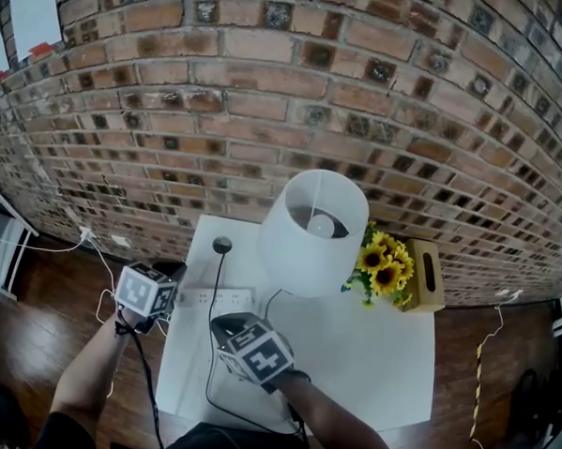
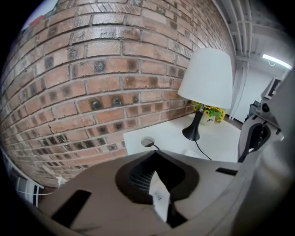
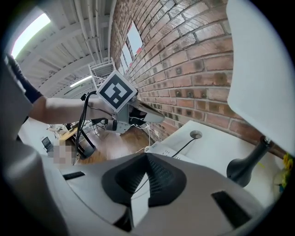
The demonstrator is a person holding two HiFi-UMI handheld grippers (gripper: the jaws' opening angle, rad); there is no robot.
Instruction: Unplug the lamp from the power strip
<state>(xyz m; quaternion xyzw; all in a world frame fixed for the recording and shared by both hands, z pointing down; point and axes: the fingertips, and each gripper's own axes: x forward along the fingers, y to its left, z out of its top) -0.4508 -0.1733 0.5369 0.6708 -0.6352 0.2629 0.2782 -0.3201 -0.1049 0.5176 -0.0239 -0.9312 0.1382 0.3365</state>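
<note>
The lamp [image 1: 314, 230] with a white shade stands on the white table [image 1: 368, 364]; its black base [image 2: 191, 133] shows in the left gripper view. A white power strip [image 1: 222, 300] lies near the table's left edge and shows again as the power strip [image 3: 166, 150]. The black cord [image 1: 213, 290] crosses the strip and ends in a round disc [image 1: 222, 245] lying on the table behind it. My left gripper [image 1: 170, 281] hangs above the table's left edge, shut, with nothing held [image 2: 159, 184]. My right gripper [image 1: 233, 327] hovers over the cord, shut [image 3: 143, 184].
Sunflowers [image 1: 384, 264] and a wooden tissue box [image 1: 425, 275] stand at the table's back right beside the lamp. A brick wall [image 1: 269, 96] runs behind the table. White cables [image 1: 92, 242] trail along the wooden floor at the left.
</note>
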